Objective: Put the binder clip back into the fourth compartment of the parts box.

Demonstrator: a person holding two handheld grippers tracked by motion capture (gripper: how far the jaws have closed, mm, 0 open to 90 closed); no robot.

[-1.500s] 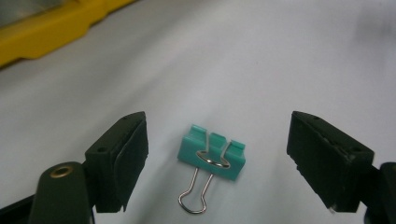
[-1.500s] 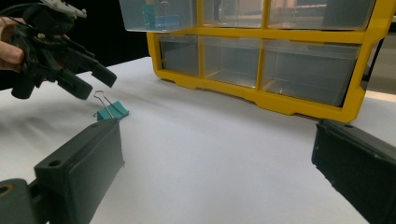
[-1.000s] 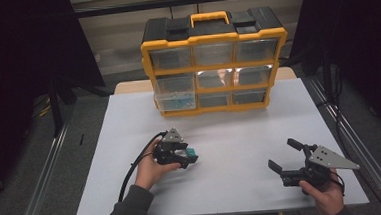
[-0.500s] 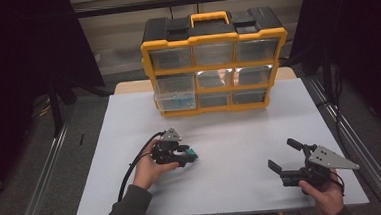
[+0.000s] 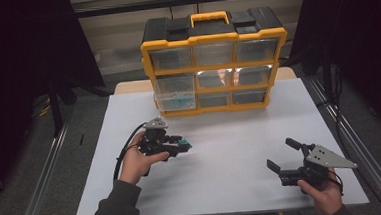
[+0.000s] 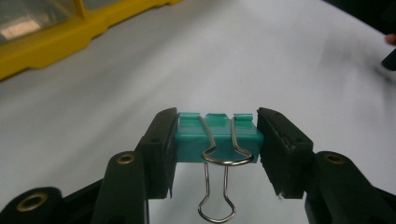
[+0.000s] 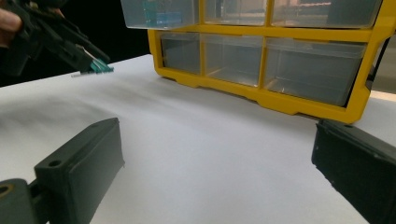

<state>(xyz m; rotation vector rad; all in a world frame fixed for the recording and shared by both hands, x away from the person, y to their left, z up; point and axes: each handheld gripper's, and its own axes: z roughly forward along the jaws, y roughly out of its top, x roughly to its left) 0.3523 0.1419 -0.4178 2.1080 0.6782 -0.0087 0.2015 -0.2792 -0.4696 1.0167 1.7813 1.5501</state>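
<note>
The right tool (image 5: pixel 282 158) hovers at the desk's (image 5: pixel 233 185) five o'clock, jaws wide with nothing between them. At nine o'clock the left tool (image 5: pixel 180 144), jaws just closed, clamps a teal binder clip (image 6: pixel 217 140) above the desk. At twelve o'clock stands the yellow drawer organizer (image 5: pixel 214 61).

Lab test bench — black curtains (image 5: pixel 20 58), aluminium rails (image 5: pixel 43 181)
</note>
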